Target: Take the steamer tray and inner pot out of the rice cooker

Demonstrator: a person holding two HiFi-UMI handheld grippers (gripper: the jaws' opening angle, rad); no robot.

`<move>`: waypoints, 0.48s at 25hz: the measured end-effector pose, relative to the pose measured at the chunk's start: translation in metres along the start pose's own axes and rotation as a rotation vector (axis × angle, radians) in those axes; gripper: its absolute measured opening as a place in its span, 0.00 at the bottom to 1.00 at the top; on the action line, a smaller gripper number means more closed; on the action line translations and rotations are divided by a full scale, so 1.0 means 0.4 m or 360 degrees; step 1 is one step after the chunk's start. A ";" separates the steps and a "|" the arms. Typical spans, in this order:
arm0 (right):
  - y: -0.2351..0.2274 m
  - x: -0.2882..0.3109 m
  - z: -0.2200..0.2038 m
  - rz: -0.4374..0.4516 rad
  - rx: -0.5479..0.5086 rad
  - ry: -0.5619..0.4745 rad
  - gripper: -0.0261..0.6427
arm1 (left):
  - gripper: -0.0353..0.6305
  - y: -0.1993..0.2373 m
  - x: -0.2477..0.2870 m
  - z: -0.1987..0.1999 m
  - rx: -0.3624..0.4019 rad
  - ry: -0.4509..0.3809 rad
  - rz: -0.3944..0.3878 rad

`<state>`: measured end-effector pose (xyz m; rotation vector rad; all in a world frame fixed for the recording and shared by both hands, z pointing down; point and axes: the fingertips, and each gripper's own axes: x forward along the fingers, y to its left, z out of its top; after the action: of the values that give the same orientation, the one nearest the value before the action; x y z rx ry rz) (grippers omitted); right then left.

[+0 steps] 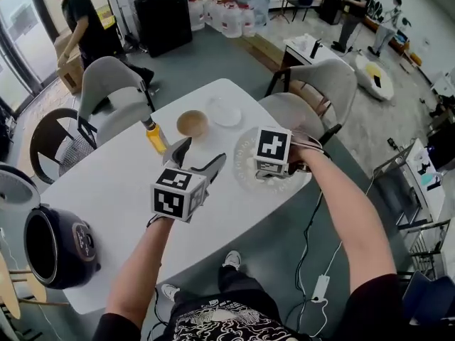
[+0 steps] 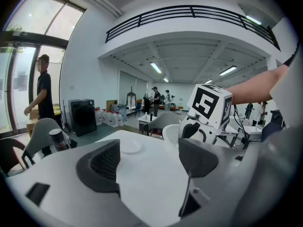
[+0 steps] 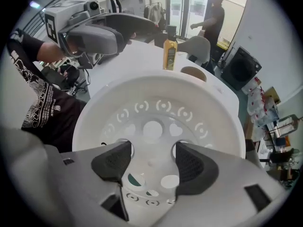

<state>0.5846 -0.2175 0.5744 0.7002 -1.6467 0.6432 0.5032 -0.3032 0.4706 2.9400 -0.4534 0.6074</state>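
The white steamer tray [image 1: 245, 163], its floor full of holes, hangs low over the table's right edge. My right gripper [image 1: 272, 170] points straight down into it. In the right gripper view the tray [image 3: 156, 103] fills the picture and the right gripper [image 3: 151, 162] has its pads at two of the round holes, closed on the strip of floor between them. My left gripper [image 1: 197, 163] hovers open over the table's middle, and the left gripper [image 2: 151, 162] has nothing between its fingers. The dark rice cooker [image 1: 60, 251] stands open at the table's near left corner, its inside in shadow.
On the white table [image 1: 121, 183] stand a yellow bottle [image 1: 156, 138], a wooden bowl [image 1: 192, 123] and a small white plate [image 1: 224, 112]. Grey chairs [image 1: 114, 84] [image 1: 320, 84] ring the far side. A person [image 1: 82, 20] walks behind at the left.
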 end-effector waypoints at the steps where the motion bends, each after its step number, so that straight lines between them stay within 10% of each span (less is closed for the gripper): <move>1: -0.027 0.018 -0.014 0.0001 0.0010 -0.0004 0.50 | 0.62 -0.001 0.035 -0.006 -0.0007 0.0018 -0.0003; 12: -0.187 0.244 -0.018 0.0045 0.0014 0.0009 0.50 | 0.62 0.077 0.243 -0.119 -0.0072 0.0163 0.0033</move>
<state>0.6308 -0.2723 0.6748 0.6820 -1.6520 0.6726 0.5613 -0.3506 0.5546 2.8484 -0.4803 0.7363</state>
